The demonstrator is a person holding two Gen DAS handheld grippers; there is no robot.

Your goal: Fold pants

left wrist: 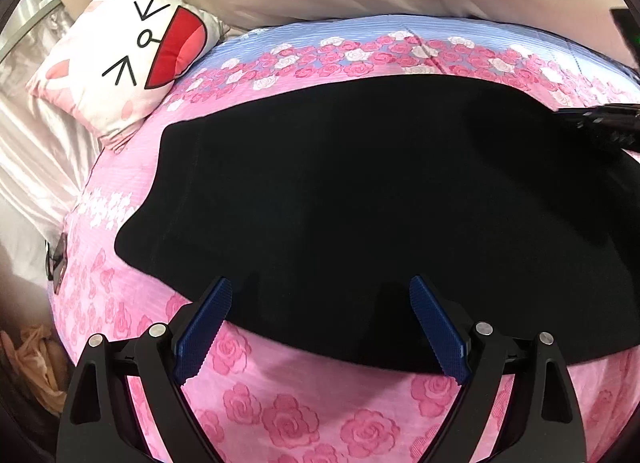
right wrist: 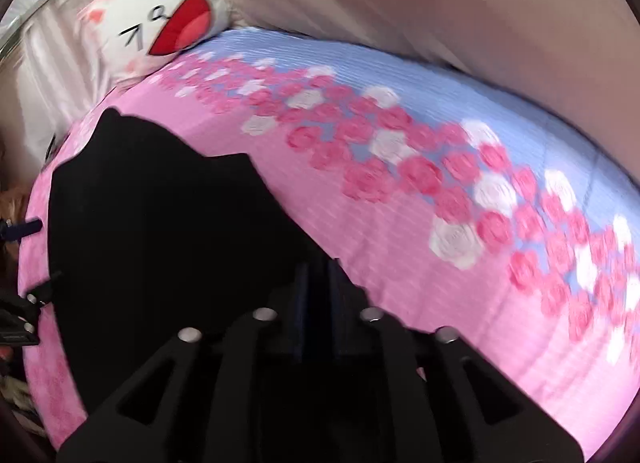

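Black pants (left wrist: 360, 191) lying flat on the rosy pink bedspread (left wrist: 280, 415). Left gripper (left wrist: 320, 327) wide open over the near edge, holding nothing. Right gripper (right wrist: 318, 283) nearly closed at the cloth; too blurry to tell if pinching. Probably grabbing edges to fold over next.

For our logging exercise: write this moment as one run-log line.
stage: pants fold | left gripper: open over black pants near edge | right gripper: jaws nearly together at pants edge, grip unclear | surface: floral bedspread
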